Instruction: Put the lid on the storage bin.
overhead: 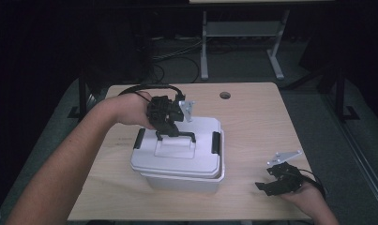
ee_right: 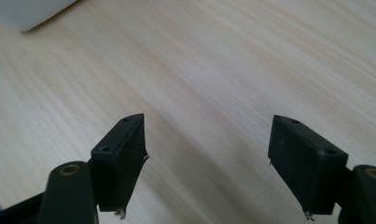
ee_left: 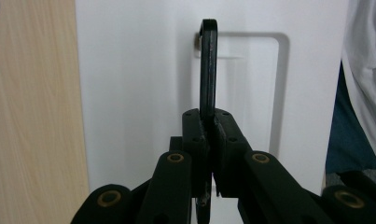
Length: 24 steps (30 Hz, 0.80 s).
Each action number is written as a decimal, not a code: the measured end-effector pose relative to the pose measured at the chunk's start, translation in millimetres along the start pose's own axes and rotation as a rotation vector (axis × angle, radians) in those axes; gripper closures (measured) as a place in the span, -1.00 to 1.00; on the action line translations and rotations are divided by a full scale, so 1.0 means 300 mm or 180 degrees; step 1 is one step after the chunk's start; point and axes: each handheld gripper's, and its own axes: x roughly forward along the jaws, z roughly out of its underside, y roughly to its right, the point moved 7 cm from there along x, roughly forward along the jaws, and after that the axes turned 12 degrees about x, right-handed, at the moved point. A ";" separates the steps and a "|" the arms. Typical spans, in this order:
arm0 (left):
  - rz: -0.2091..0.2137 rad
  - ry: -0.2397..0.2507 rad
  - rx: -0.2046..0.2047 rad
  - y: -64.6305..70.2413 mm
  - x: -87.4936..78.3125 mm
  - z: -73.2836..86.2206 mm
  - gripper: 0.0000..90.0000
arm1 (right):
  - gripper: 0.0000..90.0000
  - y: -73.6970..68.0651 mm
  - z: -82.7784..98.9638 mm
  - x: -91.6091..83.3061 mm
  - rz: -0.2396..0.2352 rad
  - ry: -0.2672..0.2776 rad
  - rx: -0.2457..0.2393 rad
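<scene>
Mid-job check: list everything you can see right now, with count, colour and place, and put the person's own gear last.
storage box: 1, white, middle of the table, lid on
lid: 1, white, on the box, a black latch at each end
carry handle: 1, black, raised from the lid's recess, pinched by the left gripper
table: 1, light wood, with a round hole near its far edge
table frame: 1, grey, on the floor beyond
cables: several, dark, on the floor beyond
left gripper: 1, black, over the lid, shut on the handle
right gripper: 1, black, near right corner, jaws open over bare wood
</scene>
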 end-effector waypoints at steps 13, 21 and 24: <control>0.0031 0.0053 0.0020 0.002 0.027 -0.035 0.88 | -0.42 0.050 0.008 -0.006 0.0194 0.0545 0.0360; 0.0024 0.0032 0.0001 0.003 0.033 -0.037 0.88 | -0.42 0.085 0.016 -0.019 0.0348 0.0837 0.0601; 0.0027 0.0009 -0.0040 0.003 0.040 -0.039 0.88 | -0.42 0.098 0.015 -0.022 0.0428 0.0956 0.0662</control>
